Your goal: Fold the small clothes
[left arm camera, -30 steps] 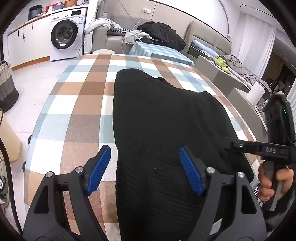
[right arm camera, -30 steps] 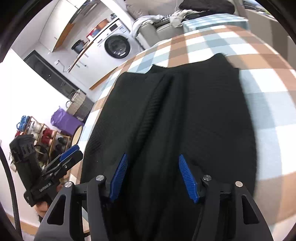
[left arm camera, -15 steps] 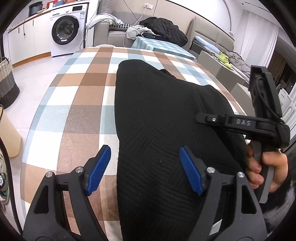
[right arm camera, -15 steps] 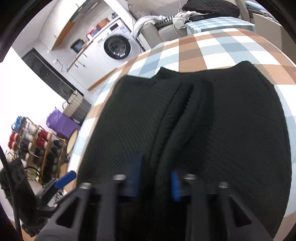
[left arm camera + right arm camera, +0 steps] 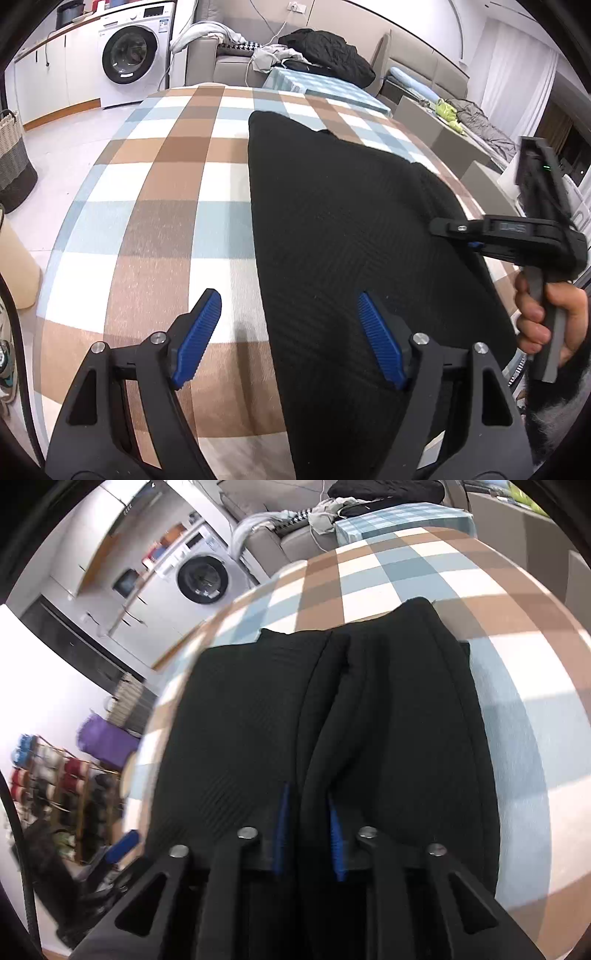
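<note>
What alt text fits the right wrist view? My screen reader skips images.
The right gripper is pinched on a raised ridge of a black garment, its jaws having just eased slightly wider. The garment lies on a checked tablecloth; a washing machine stands behind.

right gripper (image 5: pixel 308 834) fingers narrowed, pinching a black garment (image 5: pixel 369 720) ridge

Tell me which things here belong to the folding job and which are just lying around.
Job: black garment, checked tablecloth under it, left tongs, right tongs pinching a ridge of the fabric.

Lying about: washing machine, clothes heaped on the sofa, woven basket, shoe rack.
</note>
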Demonstrator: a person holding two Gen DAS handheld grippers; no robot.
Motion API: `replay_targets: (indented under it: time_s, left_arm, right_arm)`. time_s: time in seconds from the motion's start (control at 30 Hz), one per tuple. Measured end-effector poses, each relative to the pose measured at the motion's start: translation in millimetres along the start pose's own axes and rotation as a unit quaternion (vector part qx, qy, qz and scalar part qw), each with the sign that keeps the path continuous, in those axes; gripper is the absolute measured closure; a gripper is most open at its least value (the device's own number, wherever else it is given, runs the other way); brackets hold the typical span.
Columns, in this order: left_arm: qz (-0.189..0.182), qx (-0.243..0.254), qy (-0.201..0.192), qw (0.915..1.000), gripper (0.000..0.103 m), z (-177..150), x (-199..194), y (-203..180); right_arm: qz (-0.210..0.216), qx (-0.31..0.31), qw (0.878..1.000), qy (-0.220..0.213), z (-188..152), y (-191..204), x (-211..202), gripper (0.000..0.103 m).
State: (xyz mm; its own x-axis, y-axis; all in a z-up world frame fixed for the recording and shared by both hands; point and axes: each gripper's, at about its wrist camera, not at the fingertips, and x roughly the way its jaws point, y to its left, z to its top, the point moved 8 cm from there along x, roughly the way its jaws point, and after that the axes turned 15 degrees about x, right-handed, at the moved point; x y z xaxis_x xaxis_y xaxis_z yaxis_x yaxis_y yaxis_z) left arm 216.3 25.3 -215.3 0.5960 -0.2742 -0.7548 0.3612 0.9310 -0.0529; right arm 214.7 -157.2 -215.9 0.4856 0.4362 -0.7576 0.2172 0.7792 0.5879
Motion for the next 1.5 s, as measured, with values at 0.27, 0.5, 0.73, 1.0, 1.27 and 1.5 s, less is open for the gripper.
replay_targets:
  time_s: [0.27, 0.5, 0.73, 1.0, 1.27, 1.5]
  left_arm:
    - [-0.005, 0.0, 0.004, 1.0, 0.028, -1, 3, -2]
    - [0.001, 0.009, -0.004, 0.9999, 0.028, 3, -3, -6]
    - [-0.006, 0.011, -0.013, 0.9998, 0.028, 7, -9, -11]
    - [-0.013, 0.026, -0.001, 0.9996, 0.028, 4, -2, -22]
    - [-0.012, 0.02, 0.0, 0.9997, 0.028, 3, 0, -19]
    - [-0.005, 0.016, -0.002, 0.9999, 0.028, 4, 0, -12]
  right_arm:
    - [0.029, -0.042, 0.999, 0.005, -30, 1, -11, 0.059]
    - [0.011, -0.032, 0.999, -0.006, -17, 8, 5, 0.089]
    - [-0.005, -0.12, 0.988, -0.093, -13, 41, -62, 0.091]
    - [-0.03, -0.011, 0.999, -0.044, -5, -20, -36, 0.066]
    - [-0.026, 0.02, 0.996, -0.086, 39, -14, -27, 0.058]
    - [0.012, -0.008, 0.991, -0.132, 67, 11, -26, 0.091]
